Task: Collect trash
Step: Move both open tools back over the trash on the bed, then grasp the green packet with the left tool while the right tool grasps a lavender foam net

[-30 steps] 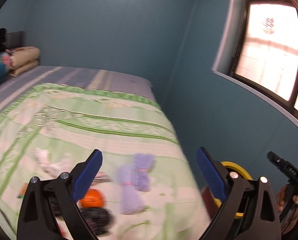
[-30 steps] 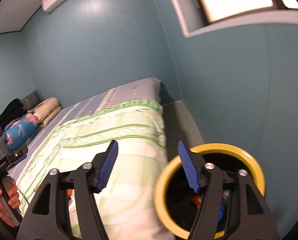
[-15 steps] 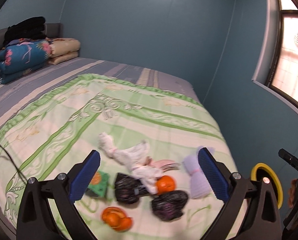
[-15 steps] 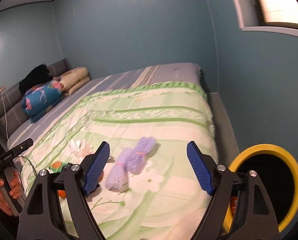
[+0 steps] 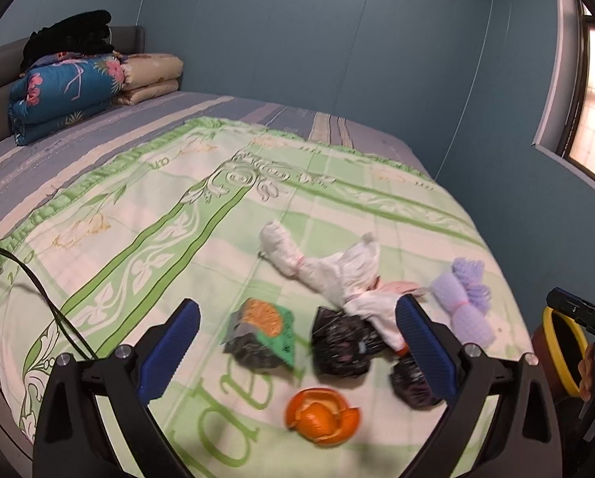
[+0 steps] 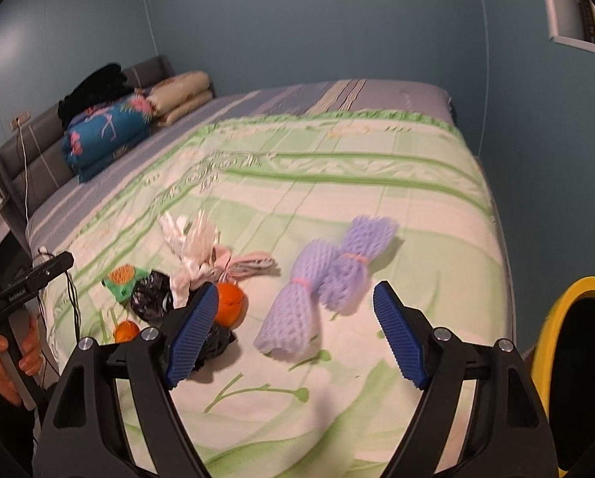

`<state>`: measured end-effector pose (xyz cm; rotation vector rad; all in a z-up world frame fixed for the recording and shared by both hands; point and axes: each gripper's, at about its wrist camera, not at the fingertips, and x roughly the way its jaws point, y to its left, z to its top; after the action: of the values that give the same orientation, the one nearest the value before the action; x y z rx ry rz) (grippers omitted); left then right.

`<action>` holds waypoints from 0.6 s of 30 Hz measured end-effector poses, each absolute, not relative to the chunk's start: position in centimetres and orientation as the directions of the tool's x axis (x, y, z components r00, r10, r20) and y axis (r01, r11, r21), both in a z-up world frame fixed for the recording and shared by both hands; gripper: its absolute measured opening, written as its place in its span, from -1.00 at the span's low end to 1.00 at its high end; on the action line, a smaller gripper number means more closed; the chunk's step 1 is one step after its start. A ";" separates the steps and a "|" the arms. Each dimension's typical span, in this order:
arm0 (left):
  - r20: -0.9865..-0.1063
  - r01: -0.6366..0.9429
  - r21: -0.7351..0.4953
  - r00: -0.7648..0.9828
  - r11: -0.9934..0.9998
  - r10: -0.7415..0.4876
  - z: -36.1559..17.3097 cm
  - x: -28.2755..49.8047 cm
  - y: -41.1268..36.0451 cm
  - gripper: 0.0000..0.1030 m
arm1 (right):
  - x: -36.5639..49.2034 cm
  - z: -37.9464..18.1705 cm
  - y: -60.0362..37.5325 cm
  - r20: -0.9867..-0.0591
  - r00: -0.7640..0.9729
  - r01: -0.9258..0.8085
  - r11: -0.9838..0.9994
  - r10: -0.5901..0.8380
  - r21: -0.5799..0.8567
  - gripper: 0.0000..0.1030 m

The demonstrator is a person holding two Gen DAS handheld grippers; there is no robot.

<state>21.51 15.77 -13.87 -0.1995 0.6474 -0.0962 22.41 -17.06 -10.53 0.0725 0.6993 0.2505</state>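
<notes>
Nothing collected yet, by the look of it: all the trash sits in a cluster on the bed (image 5: 146,215), near its foot edge. Orange peel (image 5: 322,417) lies closest to you, with a green wrapper (image 5: 263,332) and two black bags (image 5: 343,344) just behind it. White bags (image 5: 329,269) drape over the black ones. A whole orange (image 6: 228,303) is tucked in beside them. Purple foam net (image 6: 323,283) lies apart, toward the bin side.

Yellow-rimmed bin (image 6: 576,362) stands off the bed's corner on your right; I can't tell what's inside from here.

Left claw (image 5: 297,354) hovers over the pile, fingers wide apart, empty, roughly framing the wrapper and black bags. Right claw (image 6: 295,334) is also spread wide and empty, aimed at the foam net, which sits between its fingers in view but isn't touched.

My read: you're in approach, first pick still to do. Foam net looks the easy start: isolated, light, bin right beside it.
</notes>
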 end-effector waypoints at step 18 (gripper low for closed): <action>-0.665 -0.011 -0.224 0.733 0.974 -0.145 -18.9 26.2 17.8 0.84 | 26.9 -16.0 -13.5 -0.726 0.652 -0.207 0.973 0.218 0.107 0.31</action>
<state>26.23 17.80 -18.90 -0.2195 0.7462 -0.0743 26.90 -13.47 -16.00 0.0146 0.8260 0.2414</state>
